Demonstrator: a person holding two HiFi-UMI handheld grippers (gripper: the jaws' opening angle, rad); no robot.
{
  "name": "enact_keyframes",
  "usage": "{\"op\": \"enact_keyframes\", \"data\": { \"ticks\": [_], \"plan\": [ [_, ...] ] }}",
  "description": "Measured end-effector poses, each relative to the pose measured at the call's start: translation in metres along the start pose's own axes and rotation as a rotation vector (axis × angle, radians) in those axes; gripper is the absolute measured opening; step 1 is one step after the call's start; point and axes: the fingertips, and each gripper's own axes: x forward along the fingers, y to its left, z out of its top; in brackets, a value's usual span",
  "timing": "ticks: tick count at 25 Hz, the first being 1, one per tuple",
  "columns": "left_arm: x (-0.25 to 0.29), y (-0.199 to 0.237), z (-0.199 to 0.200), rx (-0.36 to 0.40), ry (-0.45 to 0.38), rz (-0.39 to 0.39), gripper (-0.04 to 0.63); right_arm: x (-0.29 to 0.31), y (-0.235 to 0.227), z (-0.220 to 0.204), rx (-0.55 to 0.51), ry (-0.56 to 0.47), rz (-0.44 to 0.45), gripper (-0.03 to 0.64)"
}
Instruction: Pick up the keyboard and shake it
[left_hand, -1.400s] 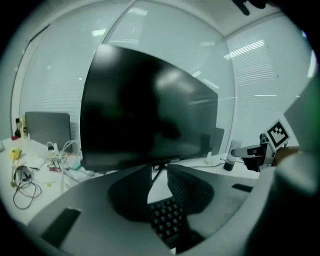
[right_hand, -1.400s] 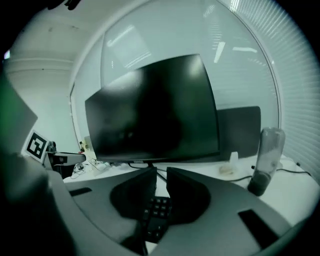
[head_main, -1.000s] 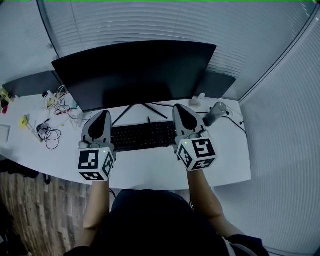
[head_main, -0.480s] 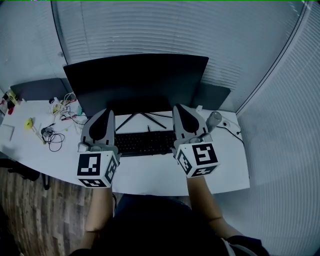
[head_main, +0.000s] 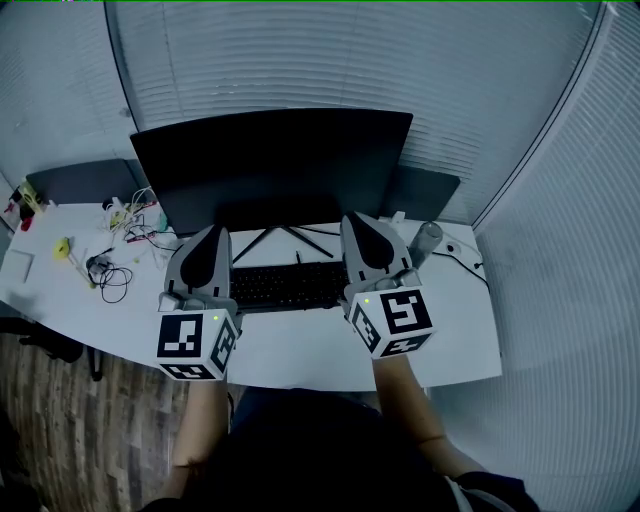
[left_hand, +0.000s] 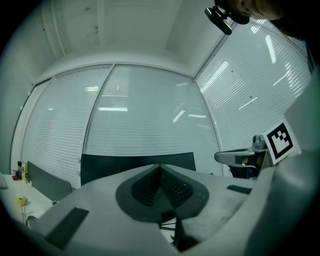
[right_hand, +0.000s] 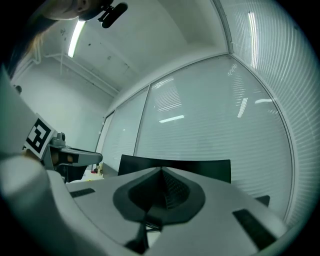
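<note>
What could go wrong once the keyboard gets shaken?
1. The left hand-held gripper and right hand-held gripper are both shut with nothing between their jaws. The keyboard only sits between them, so it may slip.
2. The monitor and bottle stand close, and shaking could knock them.

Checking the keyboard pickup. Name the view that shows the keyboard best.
The head view: the black keyboard shows between the left gripper and right gripper. Both gripper views show shut jaws and the monitor, no keyboard.
</note>
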Motion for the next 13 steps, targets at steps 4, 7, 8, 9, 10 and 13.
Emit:
{"op": "enact_keyframes", "data": {
  "ticks": [4, 7, 8, 9, 10, 13],
  "plan": [
    [-0.0017, -0.0035, 0.0012, 0.003, -0.006, -0.008, 0.025, -0.002, 0.0014, 0.0, 0.003, -0.001, 0.002, 0.027],
    [-0.0029, -0.0035, 0.0043, -0.002, -0.016, -0.015, 0.025, -0.0047, 0.0029, 0.0025, -0.007, 0.002, -0.001, 0.028],
    [-0.003, -0.0033, 0.0054, -0.005, -0.019, -0.017, 0.025, -0.0053, 0.0031, 0.0035, -0.01, 0.003, -0.003, 0.026],
    [-0.0028, -0.003, 0.0063, -0.007, -0.022, -0.019, 0.025, -0.0053, 0.0029, 0.0041, -0.011, 0.003, -0.004, 0.028],
    [-0.0022, -0.0027, 0.007, -0.008, -0.025, -0.022, 0.025, -0.0049, 0.0026, 0.0043, -0.01, 0.003, -0.005, 0.027],
    [0.0009, -0.0015, 0.0076, -0.012, -0.029, -0.031, 0.025, -0.0023, 0.0014, 0.0036, -0.002, 0.006, -0.007, 0.028]
  ]
}}
